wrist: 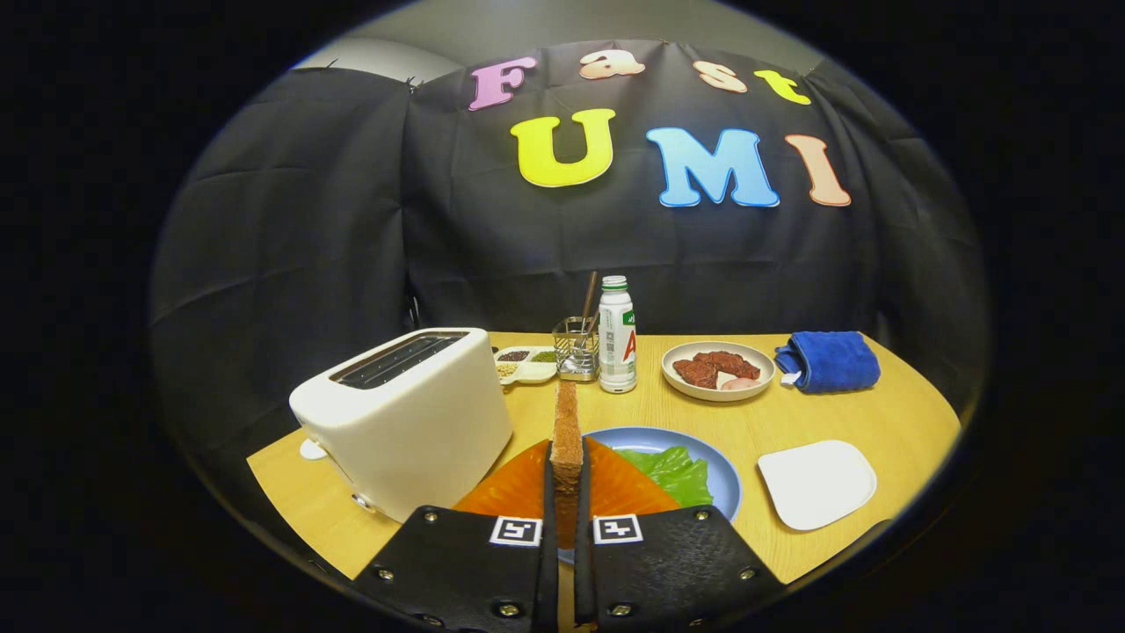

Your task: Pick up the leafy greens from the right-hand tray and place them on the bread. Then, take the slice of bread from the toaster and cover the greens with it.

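My gripper [567, 475] is shut on a slice of brown bread [567, 422], held edge-on and upright between the two fingers, above the blue plate [725, 483]. On that plate lie the leafy greens [675, 470], to the right of the fingers, on top of something orange [518, 488] that spreads under both fingers. The white toaster [409, 413] stands to the left of the fingers, its slots dark and with no slice sticking out.
A white tray [817, 482] lies bare to the right of the plate. Farther back stand a plate of meat [718, 369], a blue cloth [829, 360], a white bottle [617, 334], a glass with sticks [576, 347] and a small spice dish [526, 363].
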